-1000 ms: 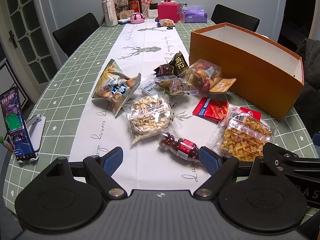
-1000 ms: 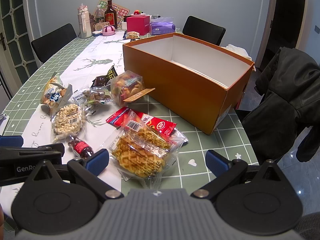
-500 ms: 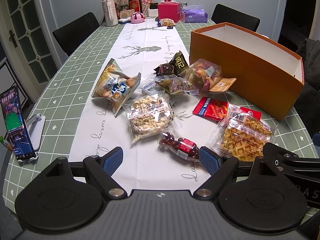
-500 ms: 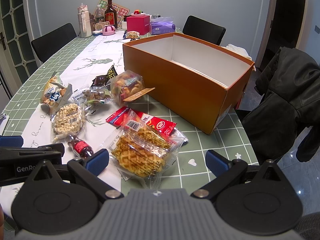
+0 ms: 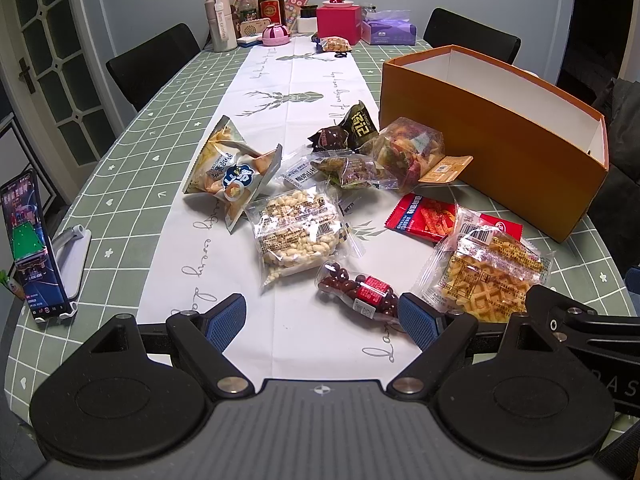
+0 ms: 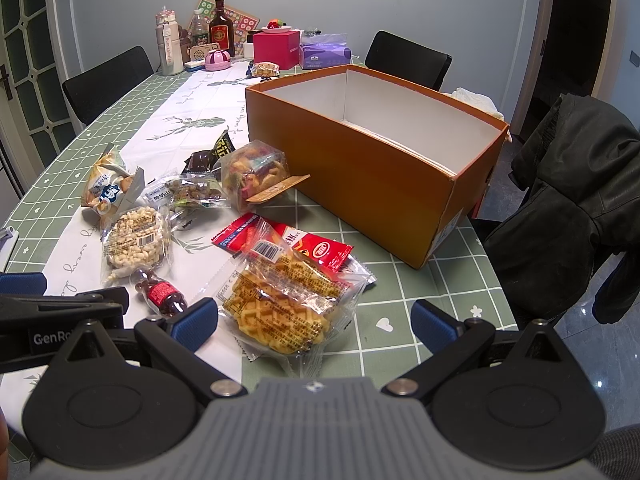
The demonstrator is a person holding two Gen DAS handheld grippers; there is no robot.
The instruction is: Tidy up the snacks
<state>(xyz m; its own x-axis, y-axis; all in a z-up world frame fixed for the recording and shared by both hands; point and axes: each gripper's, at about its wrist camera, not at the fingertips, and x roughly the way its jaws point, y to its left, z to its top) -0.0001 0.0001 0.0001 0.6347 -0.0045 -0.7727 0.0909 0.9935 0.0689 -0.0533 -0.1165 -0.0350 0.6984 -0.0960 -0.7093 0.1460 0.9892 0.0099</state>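
Note:
Several snack packs lie on the table before an open orange box [image 5: 496,136] [image 6: 360,176], which looks bare inside. Nearest are a waffle pack [image 5: 484,276] [image 6: 288,304], a small pack of dark red candies [image 5: 358,290] [image 6: 160,294], a puffed-grain bag [image 5: 298,230] [image 6: 134,240], a red sachet [image 5: 424,214] [image 6: 316,246], a chip bag [image 5: 230,172] [image 6: 108,192] and a mixed-cracker bag [image 5: 408,150] [image 6: 256,170]. My left gripper [image 5: 322,322] is open near the front edge, just short of the candies. My right gripper [image 6: 316,322] is open, straddling the near end of the waffle pack.
A phone on a stand [image 5: 32,240] sits at the left edge. Bottles, a pink box [image 5: 338,22] and a tissue box [image 6: 324,56] crowd the far end. Black chairs ring the table. A dark jacket [image 6: 576,208] hangs at the right.

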